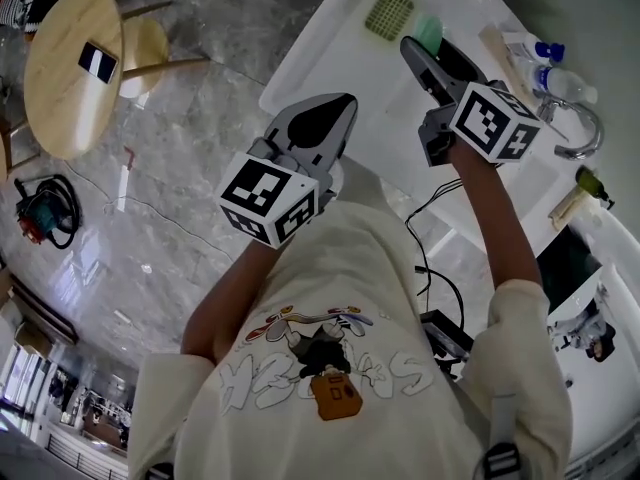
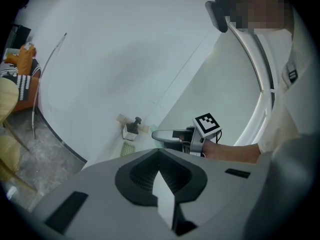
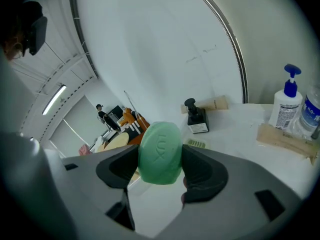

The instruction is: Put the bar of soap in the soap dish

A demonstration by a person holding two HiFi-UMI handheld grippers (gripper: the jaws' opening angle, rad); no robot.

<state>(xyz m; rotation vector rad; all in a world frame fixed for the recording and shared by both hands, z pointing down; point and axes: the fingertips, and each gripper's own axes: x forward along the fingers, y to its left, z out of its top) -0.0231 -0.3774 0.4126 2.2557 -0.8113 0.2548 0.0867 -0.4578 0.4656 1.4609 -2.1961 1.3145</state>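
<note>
SOAP IN HAND: A green bar of soap (image 3: 160, 151) sits clamped in the right gripper (image 3: 160, 163). The jaws are parted only by the bar's width and press on its two narrow sides. Its long axis runs roughly top to bottom in the right gripper view, leaning slightly right.

The pale green slatted soap dish (image 3: 196, 143) lies on the white counter (image 3: 235, 129) just beyond the bar. It is a little right of centre in that view, near a black pump bottle (image 3: 195, 116). In the head view the dish (image 1: 389, 13) is up and left of the soap, close by.

The left gripper (image 2: 159, 154), jaws closed together on nothing, hangs farther back at the centre of the head view. The right gripper is plainly nearer, and the move looks like a short reach forward and down.
</note>
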